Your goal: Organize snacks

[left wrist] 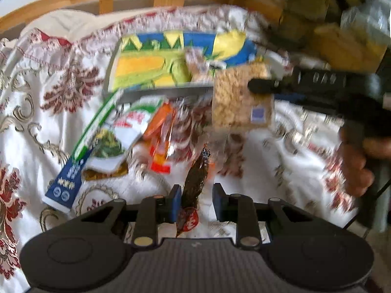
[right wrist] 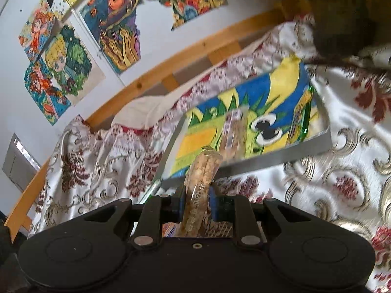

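My left gripper (left wrist: 196, 200) is shut on a dark brown snack packet (left wrist: 195, 180) in clear wrap, held up off the bedspread. The view is blurred. In the right wrist view, my right gripper (right wrist: 196, 195) is shut on a clear packet of beige puffed snack (right wrist: 204, 168). That same packet (left wrist: 242, 102) hangs from the right gripper (left wrist: 255, 85) in the left wrist view, just in front of the colourful tray (left wrist: 158, 91). The tray (right wrist: 268, 162) has grey walls and holds a small beige packet (right wrist: 234, 131) and a green packet (right wrist: 301, 117).
A blue, green and white packet (left wrist: 97, 146) and an orange packet (left wrist: 161, 131) lie on the patterned bedspread (left wrist: 48, 97) in front of the tray. A hand (left wrist: 359, 163) holds the right gripper. A wooden bed rail (right wrist: 146, 85) and wall drawings (right wrist: 112, 24) lie behind.
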`<state>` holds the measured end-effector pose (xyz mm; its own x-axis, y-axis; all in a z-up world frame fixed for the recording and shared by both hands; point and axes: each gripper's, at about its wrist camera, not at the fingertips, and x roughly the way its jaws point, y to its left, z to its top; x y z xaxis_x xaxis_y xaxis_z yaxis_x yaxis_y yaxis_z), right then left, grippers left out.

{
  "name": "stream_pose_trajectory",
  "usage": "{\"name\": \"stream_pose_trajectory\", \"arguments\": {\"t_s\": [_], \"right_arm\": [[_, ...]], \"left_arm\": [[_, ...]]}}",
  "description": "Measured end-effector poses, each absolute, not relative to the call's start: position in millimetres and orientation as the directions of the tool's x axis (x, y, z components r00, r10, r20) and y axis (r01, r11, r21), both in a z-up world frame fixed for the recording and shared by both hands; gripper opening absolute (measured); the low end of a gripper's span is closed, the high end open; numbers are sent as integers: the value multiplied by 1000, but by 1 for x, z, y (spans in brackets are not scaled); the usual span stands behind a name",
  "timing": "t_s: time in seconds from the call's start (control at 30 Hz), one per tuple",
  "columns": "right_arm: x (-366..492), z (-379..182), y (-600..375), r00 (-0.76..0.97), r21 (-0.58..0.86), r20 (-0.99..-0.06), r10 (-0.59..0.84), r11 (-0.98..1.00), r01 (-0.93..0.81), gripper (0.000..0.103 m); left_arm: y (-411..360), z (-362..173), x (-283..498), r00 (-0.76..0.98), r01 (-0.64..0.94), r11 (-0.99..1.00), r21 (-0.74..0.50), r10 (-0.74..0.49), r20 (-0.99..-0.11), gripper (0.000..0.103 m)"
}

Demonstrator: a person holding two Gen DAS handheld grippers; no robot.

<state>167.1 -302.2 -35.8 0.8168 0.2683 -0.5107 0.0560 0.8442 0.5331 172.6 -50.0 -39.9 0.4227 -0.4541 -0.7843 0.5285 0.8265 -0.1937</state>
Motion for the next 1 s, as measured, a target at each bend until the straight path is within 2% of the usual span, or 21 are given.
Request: {"name": "stream_pose_trajectory", "arguments": {"t_s": [0.27,0.63,0.8,1.0], "right_arm": [[164,-22,-316,864,533,-450,226,844,57,22],[187,-36,-357,896,585,-418,151,799,138,22],[207,-44,-375,910,621,-395,126,767,164,22],[232,-54,-391,918,617,-388,86,763,189,22]], "left_arm": [[-49,-16,180,522,492,841,-227,-493,-696,29],[-90,-1,254,650,433,884,-177,-442,-618,29],[-108,-10,301,652,413,885,-216,-453,-608,29],[-131,-31,348,658,389,900,-197,-421,-625,29]]}}
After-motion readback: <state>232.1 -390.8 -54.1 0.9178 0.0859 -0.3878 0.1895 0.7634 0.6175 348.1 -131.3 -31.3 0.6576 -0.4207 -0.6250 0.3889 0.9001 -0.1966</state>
